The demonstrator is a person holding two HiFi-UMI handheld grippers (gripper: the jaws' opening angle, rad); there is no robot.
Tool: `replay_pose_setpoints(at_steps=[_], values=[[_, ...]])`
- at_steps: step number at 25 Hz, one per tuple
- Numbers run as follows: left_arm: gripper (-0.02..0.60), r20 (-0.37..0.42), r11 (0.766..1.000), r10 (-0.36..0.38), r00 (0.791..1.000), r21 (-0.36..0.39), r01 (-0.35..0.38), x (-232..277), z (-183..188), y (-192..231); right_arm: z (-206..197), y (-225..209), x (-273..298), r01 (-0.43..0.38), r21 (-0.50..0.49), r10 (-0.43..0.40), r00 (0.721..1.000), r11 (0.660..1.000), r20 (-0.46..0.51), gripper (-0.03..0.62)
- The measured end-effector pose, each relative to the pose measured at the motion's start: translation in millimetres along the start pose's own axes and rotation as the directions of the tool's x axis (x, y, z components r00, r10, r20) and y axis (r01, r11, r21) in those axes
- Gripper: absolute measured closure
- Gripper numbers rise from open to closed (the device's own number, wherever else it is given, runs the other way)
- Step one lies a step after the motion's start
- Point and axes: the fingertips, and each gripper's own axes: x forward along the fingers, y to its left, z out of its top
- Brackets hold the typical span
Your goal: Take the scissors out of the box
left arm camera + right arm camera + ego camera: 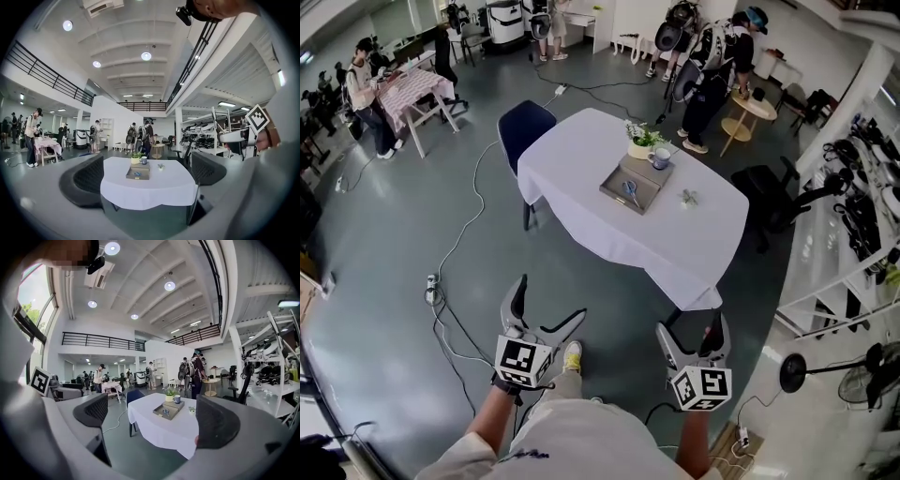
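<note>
The scissors [631, 190] lay inside the box [622, 202], a shallow grey tray near the far side of the table [675, 246], which was covered with a white cloth. Just behind the box stood a plant [642, 141] and a mug [660, 157]. To the box's right, apart from it, lay a small thing too tiny to identify. A dark chair [523, 127] stood at the table's far left corner.

Both grippers were well short of the table, held low in front of the person over the grey floor. The left gripper [551, 300] had its jaws spread wide with nothing between them. In the left gripper view, the table and box showed far off in the gap. The right gripper [689, 330] was likewise wide apart and empty, and its own view showed the table and box in the distance between its jaws. The scissors were therefore well apart from both grippers, ahead of them and slightly to the right of the left one.

Several people stood in the background beyond the table.
</note>
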Motion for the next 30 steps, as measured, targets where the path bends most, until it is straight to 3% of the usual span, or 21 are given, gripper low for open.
replay_pose_setpoints(at_steps=[9,13,21,26,30], values=[[0.002,0.013,0.999,-0.045,0.999,-0.026,0.045,61.5,6.4,73.4,11.1,7.8,74.9,0.064,-0.022,-0.065,0.997,0.998,-0.047,0.02],[0.002,-0.017,0.998,-0.064,0.998,-0.017,0.063,87.6,-5.6,96.2,11.5,14.8,99.8,0.086,-0.068,-0.091,0.993,0.994,-0.074,0.02],[0.003,-0.087,0.994,-0.095,0.992,-0.063,0.09,110.4,-32.1,119.9,1.6,27.4,129.6,0.066,-0.113,-0.077,0.992,0.991,-0.1,0.02],[0.003,-0.083,0.992,-0.128,0.988,-0.029,0.126,136.9,-22.7,120.5,-0.9,9.3,147.3,0.099,-0.08,-0.106,0.99,0.992,-0.092,0.029],[0.003,-0.085,0.991,-0.133,0.987,-0.003,0.133,160.9,-19.4,127.0,-6.5,3.8,177.9,0.078,-0.063,-0.084,0.992,0.995,-0.093,0.036]])
